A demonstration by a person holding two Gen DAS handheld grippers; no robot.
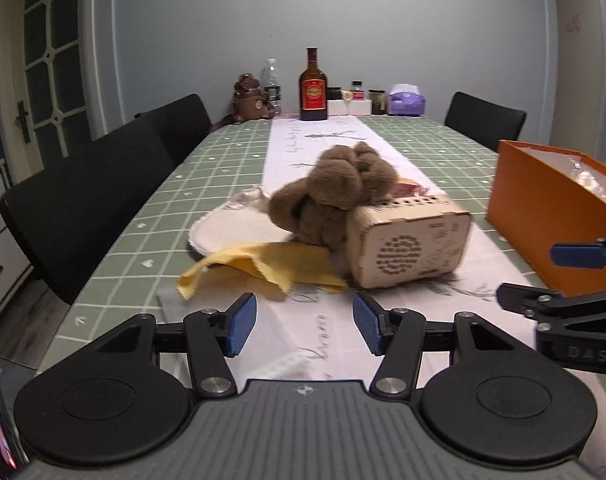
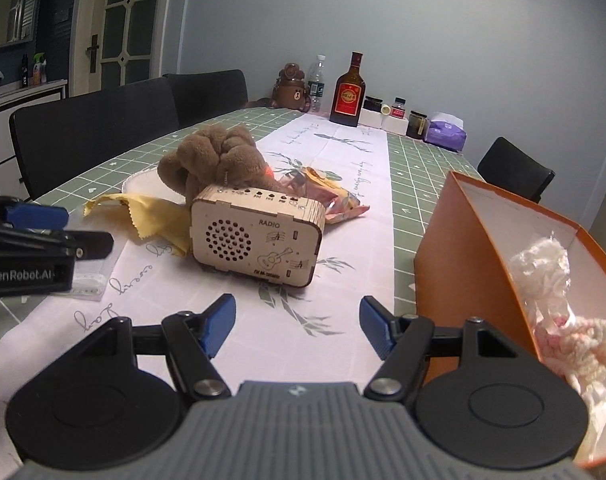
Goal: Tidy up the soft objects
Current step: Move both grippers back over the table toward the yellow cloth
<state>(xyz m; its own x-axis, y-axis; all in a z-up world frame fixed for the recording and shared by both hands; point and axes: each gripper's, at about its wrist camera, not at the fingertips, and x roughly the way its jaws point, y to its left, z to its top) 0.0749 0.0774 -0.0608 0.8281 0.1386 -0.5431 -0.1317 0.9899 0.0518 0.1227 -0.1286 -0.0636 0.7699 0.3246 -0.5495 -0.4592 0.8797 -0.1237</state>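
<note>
Plush (image 1: 335,192) is leaning on the radio (image 1: 409,246), 12 o'clock from my left gripper (image 1: 305,322). I'm seeing both grippers released, nothing between them; right gripper (image 2: 299,326) is facing the radio, box (image 2: 479,240) at 3 o'clock.

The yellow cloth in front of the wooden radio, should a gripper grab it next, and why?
Probably yes: ease the left gripper forward to the yellow cloth. Its jaws are open and empty, the cloth lies just ahead on the table, and the orange box already holds soft knitted things.
</note>
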